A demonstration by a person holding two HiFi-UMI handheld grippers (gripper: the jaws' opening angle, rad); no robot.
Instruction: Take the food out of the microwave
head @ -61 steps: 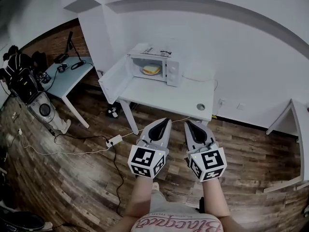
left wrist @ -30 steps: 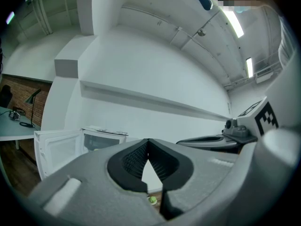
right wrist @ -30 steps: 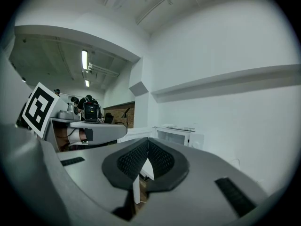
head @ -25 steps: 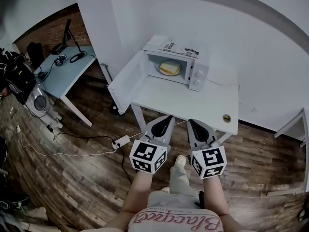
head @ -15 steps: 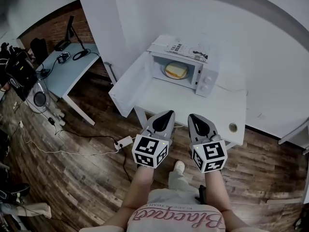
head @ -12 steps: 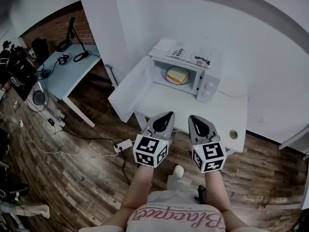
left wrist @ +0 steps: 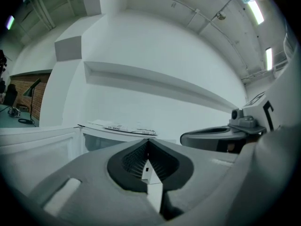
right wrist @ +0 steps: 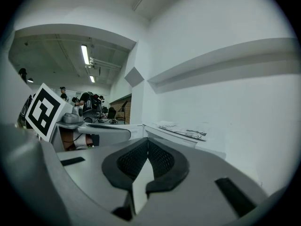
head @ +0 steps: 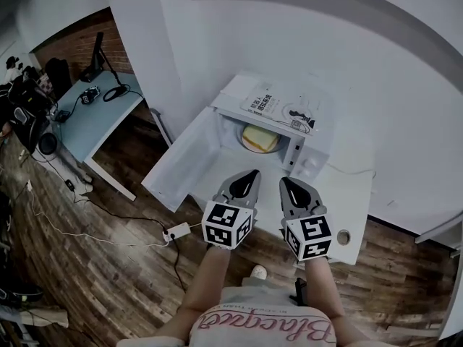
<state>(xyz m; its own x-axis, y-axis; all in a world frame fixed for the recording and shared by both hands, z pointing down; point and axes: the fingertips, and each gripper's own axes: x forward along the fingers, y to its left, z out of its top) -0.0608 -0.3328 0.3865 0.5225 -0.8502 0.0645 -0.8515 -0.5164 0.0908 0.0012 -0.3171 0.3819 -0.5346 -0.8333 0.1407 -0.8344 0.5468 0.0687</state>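
A white microwave [head: 300, 132] stands on a white table [head: 352, 207], its door [head: 184, 161] swung wide open to the left. Inside lies the food [head: 260, 139], a yellow slice on a plate. A booklet [head: 281, 109] lies on the microwave's top. My left gripper [head: 252, 173] and right gripper [head: 284, 181] hover side by side in front of the open cavity, both shut and empty, short of the food. In the left gripper view the jaws [left wrist: 148, 142] are pressed together; in the right gripper view the jaws [right wrist: 147, 141] likewise. Neither gripper view shows the food.
A round hole [head: 342, 236] sits in the table top near its front right corner. A pale blue desk [head: 94, 114] with gear stands at the left. A power strip [head: 176, 230] and cables lie on the wooden floor. The white wall rises right behind the microwave.
The microwave and table have come closer and lower in the head view as the person walked up. Both grippers, still shut, now reach over the table's front, just before the open cavity.
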